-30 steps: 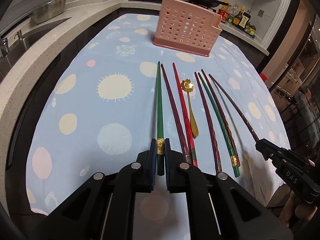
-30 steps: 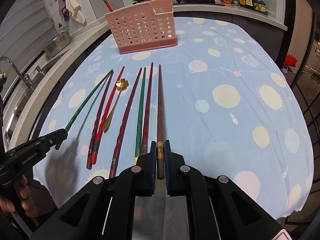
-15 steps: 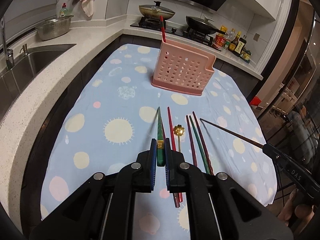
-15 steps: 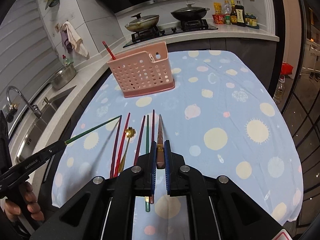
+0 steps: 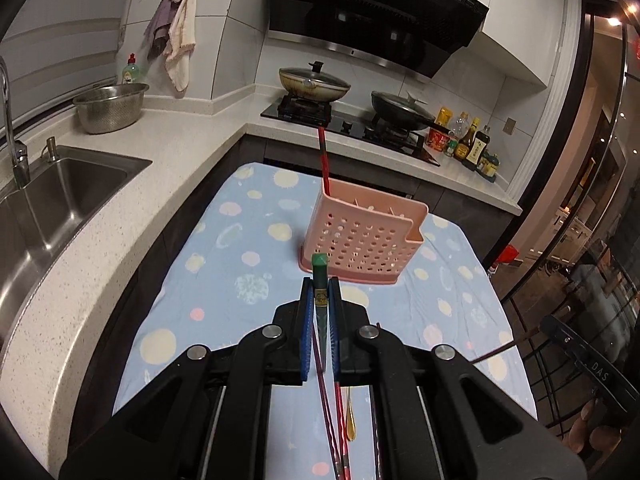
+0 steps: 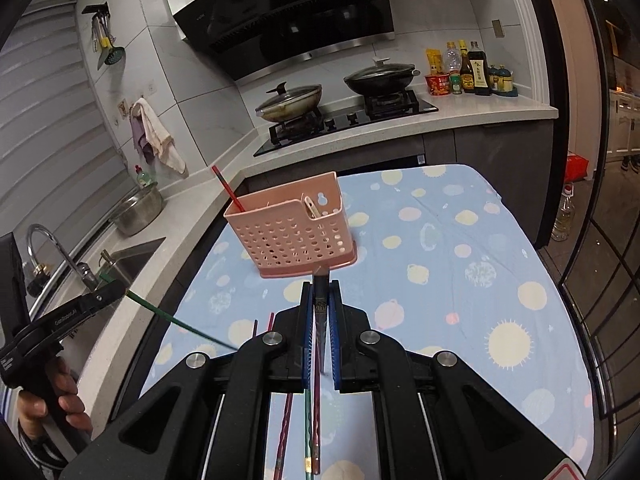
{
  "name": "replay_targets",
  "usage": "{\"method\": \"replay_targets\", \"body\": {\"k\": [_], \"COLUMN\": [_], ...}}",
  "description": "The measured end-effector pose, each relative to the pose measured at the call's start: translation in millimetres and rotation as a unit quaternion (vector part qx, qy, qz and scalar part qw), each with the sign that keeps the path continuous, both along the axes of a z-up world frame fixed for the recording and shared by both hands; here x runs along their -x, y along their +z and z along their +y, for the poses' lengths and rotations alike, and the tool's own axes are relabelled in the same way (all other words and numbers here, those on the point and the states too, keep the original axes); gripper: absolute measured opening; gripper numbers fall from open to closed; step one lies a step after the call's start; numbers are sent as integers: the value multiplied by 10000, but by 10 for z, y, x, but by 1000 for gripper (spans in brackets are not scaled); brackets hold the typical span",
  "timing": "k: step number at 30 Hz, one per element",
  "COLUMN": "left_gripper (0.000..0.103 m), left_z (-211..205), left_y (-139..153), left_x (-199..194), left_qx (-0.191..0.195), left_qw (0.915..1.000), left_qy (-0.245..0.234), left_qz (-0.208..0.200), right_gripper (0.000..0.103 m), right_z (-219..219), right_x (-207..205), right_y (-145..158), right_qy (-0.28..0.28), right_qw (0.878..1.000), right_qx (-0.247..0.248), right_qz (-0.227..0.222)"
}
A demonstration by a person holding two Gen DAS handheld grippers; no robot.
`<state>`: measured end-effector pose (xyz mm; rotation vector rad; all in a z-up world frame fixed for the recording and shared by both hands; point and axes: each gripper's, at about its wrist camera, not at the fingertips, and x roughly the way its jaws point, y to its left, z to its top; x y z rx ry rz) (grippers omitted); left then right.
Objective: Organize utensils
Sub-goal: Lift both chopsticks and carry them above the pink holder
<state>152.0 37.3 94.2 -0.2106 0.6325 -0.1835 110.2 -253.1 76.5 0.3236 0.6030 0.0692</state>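
My left gripper (image 5: 320, 289) is shut on a green chopstick (image 5: 319, 268), held in the air above the blue spotted cloth. Its square end pokes up past the pads. The right wrist view shows that gripper (image 6: 114, 293) at the left, the green chopstick (image 6: 176, 321) slanting down from it. My right gripper (image 6: 321, 290) is shut on a brown chopstick (image 6: 321, 280), also seen at the left view's right edge (image 5: 502, 349). Ahead stands the pink perforated holder (image 5: 362, 236) (image 6: 292, 236) with a red chopstick (image 5: 323, 156) leaning in it. Several chopsticks (image 6: 312, 420) and a gold spoon (image 5: 351, 416) lie on the cloth beneath.
A steel sink (image 5: 60, 196) and white counter run along the left, with a steel bowl (image 5: 110, 106) behind. The stove with two pans (image 6: 340, 92) and sauce bottles (image 6: 464, 68) sits beyond the table's far edge. A person's hand (image 6: 64, 396) holds the left gripper's handle.
Both grippers have risen off the cloth, each lifting its chopstick clear of the row. Both views have tipped up, so the holder and kitchen wall now fill them.
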Motion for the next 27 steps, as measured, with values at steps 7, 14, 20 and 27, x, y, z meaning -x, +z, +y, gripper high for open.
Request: {"method": "replay_targets", "body": {"k": [7,14,20,27], "left_gripper": [7,7,7,7], "left_z": [-10,-81,-179,-311], "left_y": [276,648,1061,1380], "left_x": [-228,-450,-704,-1113], "left_qx": [9,119,160,73], "left_qw": [9994,9968,9918,9861], "left_qy": [17,-46,-113,-56], "left_qz": [-347,-783,-1262,-1657], "right_gripper": [7,7,7,7], "right_z": [-87,-173,-212,-134], "right_x": [-183,-467,-858,-1406], "right_y": [186,448,781,1094], "right_qy": [-24,-3,77,72], "right_qw": [9997,9983,9951,9917], "right_qx": [-89,-253,-436,-401], "right_qz": [-216,-528,-882,-1222]}}
